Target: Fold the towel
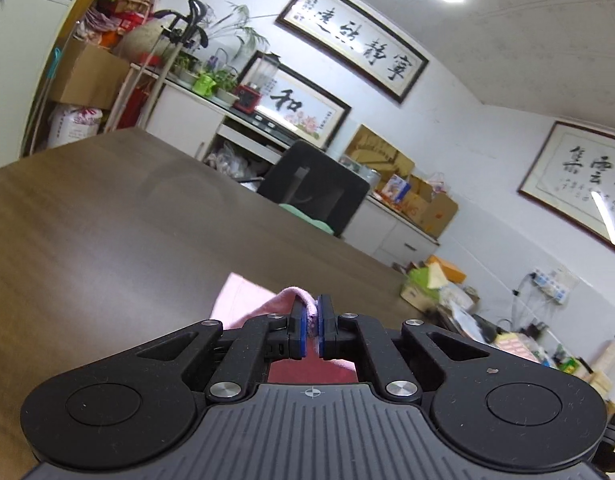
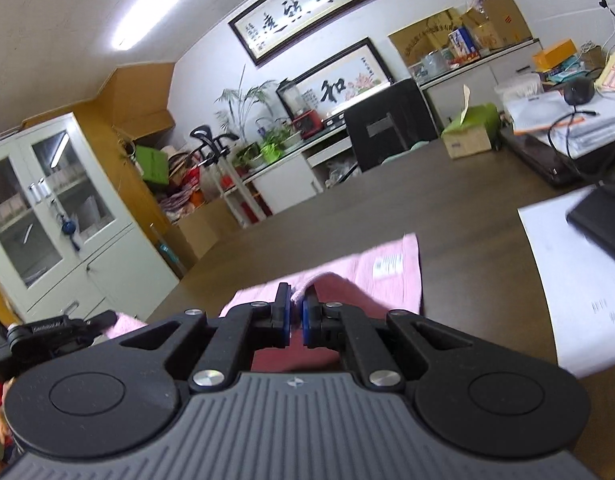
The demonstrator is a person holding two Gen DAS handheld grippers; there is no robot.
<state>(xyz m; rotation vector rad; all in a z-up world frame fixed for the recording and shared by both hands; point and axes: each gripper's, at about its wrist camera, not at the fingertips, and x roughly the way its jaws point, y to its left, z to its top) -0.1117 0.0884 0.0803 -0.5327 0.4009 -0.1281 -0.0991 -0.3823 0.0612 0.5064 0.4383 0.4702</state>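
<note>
The pink terry-cloth towel (image 2: 381, 276) is seen lying partly spread on the dark brown wooden table (image 1: 107, 216), with a raised fold of it pinched at each side. In the left wrist view, the left gripper (image 1: 312, 322) is shown with its blue-padded jaws clamped together on a bunched ridge of the pink cloth (image 1: 243, 300), which arches up and over from the left before entering the jaws. A flat corner of the towel is visible beyond, lying on the table surface. In the right wrist view, the right gripper (image 2: 296, 312) is likewise shown with its jaws closed on a lifted fold of the towel, the cloth draping down on both sides of the pinch. Beyond this fold the towel's far portion is laid flat, its far edge running roughly straight and its right corner ending short of a white printed sheet of paper (image 2: 579, 280), from which it is separated by a strip of bare table. A small white label (image 2: 387, 266) is seen on the flat part. A black flat object (image 2: 603, 220) rests on the paper at the right edge. Ahead of the towel, a broad stretch of table is left bare up to the black office chair (image 2: 387, 126) at its far side.
</note>
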